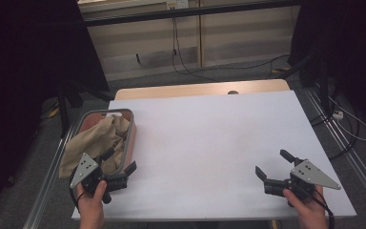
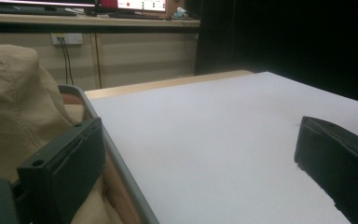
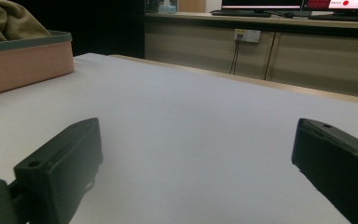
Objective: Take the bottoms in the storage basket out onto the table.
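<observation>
A pinkish basket (image 1: 130, 143) with a grey rim stands at the table's left edge. A tan cloth (image 1: 95, 140) is heaped in it and spills over its left side. My left gripper (image 1: 119, 162) is open at the basket's near right corner, one jaw over the cloth (image 2: 14, 107) and the other over the white tabletop. The basket's rim (image 2: 116, 163) runs between its jaws. My right gripper (image 1: 272, 164) is open low over the table at the near right, nothing between its jaws. In the right gripper view the basket (image 3: 25, 63) stands far off at the left.
The white tabletop (image 1: 209, 138) stretches wide between the two grippers. A wooden strip (image 1: 195, 89) borders its far edge. Cables (image 1: 186, 67) lie on the floor beyond, and metal rails (image 1: 343, 143) run along both sides of the table.
</observation>
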